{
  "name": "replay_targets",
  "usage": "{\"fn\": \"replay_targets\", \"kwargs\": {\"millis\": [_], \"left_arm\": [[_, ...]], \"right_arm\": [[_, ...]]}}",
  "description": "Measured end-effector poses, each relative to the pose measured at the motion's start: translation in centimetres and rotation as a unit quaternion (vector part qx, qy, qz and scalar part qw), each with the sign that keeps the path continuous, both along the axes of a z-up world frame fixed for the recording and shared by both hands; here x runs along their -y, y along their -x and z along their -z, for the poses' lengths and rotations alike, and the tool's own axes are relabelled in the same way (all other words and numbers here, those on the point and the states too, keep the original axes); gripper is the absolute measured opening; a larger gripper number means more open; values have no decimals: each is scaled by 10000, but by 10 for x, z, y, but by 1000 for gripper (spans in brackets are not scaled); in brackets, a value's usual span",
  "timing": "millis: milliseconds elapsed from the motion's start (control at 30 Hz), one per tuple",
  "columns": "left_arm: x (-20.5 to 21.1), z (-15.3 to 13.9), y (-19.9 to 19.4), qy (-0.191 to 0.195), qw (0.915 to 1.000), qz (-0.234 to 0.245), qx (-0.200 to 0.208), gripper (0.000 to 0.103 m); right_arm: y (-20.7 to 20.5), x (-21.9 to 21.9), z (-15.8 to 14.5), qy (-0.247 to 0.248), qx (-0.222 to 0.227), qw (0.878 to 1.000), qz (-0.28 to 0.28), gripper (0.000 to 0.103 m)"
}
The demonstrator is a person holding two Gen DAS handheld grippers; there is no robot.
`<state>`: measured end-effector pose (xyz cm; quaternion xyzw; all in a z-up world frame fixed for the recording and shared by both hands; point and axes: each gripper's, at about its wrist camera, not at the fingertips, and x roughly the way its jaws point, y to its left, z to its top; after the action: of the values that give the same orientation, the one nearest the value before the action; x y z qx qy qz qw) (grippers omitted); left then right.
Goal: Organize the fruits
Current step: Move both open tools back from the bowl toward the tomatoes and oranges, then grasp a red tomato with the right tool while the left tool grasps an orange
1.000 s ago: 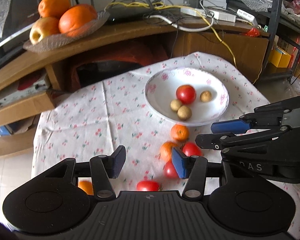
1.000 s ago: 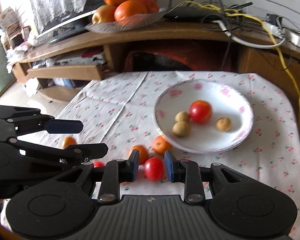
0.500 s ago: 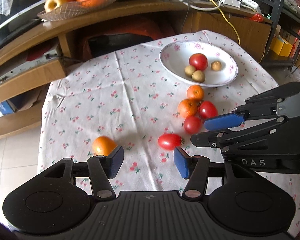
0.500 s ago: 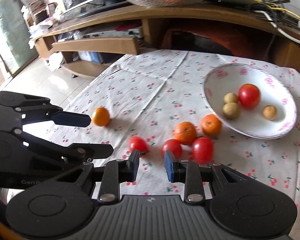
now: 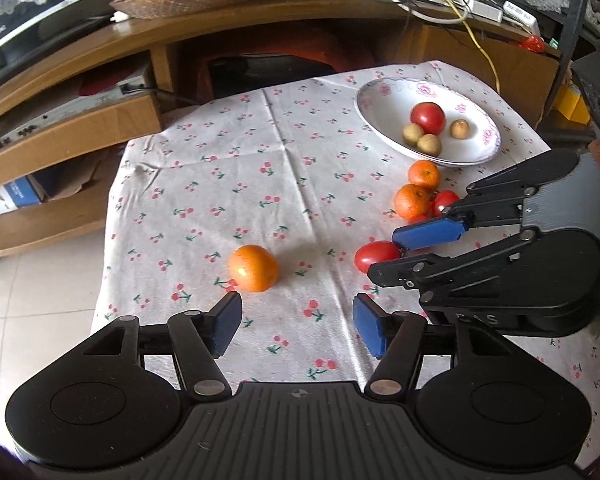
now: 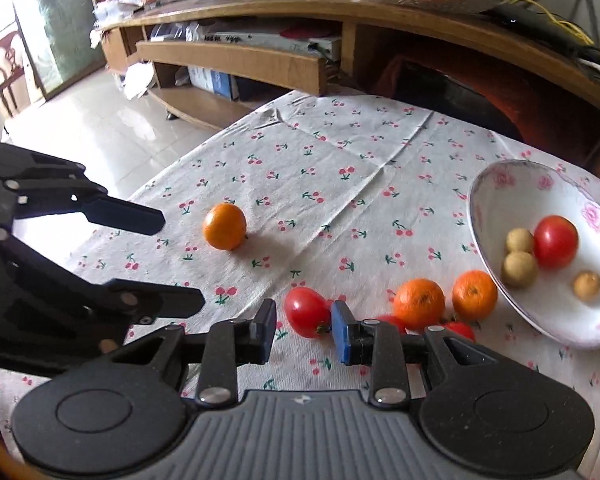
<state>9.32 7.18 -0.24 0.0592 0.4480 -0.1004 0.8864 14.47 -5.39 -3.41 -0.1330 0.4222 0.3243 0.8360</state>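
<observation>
Left claw (image 5: 296, 322) wide open, empty, above cherry-print cloth table (image 5: 260, 168), round orange tangerine (image 5: 253, 268) at eleven o'clock. Only right view: right claw (image 6: 303, 330) part-open around, not gripping, glossy red tomato (image 6: 306, 312).

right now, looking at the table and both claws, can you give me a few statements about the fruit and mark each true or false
1. The white bowl holds one tomato and three small brown fruits. True.
2. The left claw grips the lone orange. False: it is open, and the orange lies just ahead of it.
3. The right claw is open, with a tomato on the cloth just beyond its tips. True.
4. Both oranges near the bowl sit inside it. False: they rest on the tablecloth beside it.
</observation>
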Motion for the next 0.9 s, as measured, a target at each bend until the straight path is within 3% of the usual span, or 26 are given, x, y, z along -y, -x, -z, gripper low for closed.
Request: {"fn": "replay_targets", "kwargs": {"millis": [200,500,833,900], "left_arm": [[-6,6,-9,38,9999,-103,-96,69],[-8,26,-39,0,9991,-387,-167,66],[0,32,-53,-152,9982,-538,-195,40],[2,32,-52,-150,9983,-515,-227,39]], "right_arm": [[-6,-2,13,97,-97,9999,54,31],[10,19,6,-103,-191,9994,278,29],[27,48,-12,-135,-122,9982,568,29],[31,55,-15,-103,-102,9978,643,29]]}}
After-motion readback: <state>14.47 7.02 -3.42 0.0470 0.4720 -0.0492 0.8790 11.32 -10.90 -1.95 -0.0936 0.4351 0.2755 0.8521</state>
